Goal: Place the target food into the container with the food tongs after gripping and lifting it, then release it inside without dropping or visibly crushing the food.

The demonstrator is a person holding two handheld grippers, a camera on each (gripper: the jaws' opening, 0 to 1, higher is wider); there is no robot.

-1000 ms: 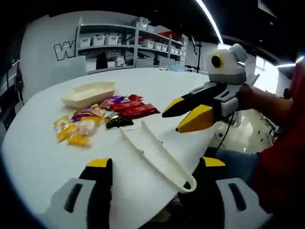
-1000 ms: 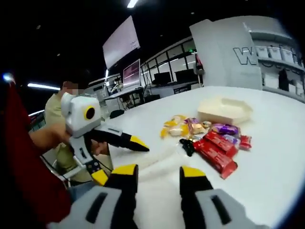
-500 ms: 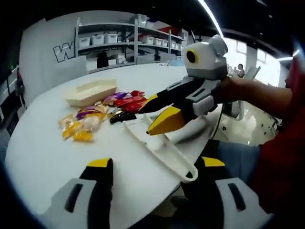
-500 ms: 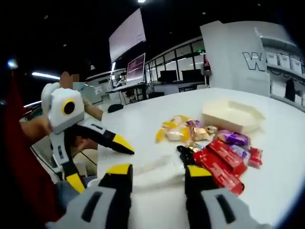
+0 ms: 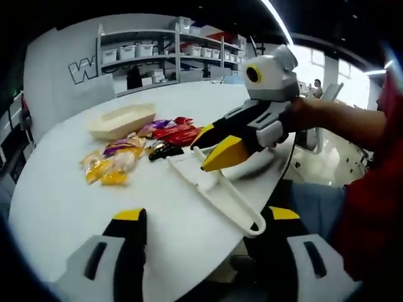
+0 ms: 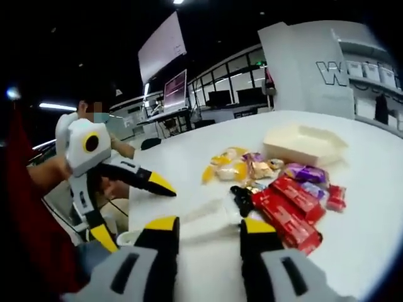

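Tongs (image 5: 217, 192) lie on the desk (image 5: 56, 207); the right gripper (image 5: 211, 146) hovers over them, jaws parted. Left gripper (image 5: 204, 220) near them, jaws spread, empty.

Large open lab or workshop hall. Upper left of the left gripper view: grey metal shelving (image 5: 170, 53) stocked with white storage bins (image 5: 129, 52), beside a white partition wall with lettering (image 5: 82, 68). Upper centre of the right gripper view: hanging display screens (image 6: 162, 49), desks with monitors (image 6: 220, 99). Overhead, strip lights (image 5: 277, 22) on a dark ceiling. Foreground: a broad white table (image 5: 63, 207).
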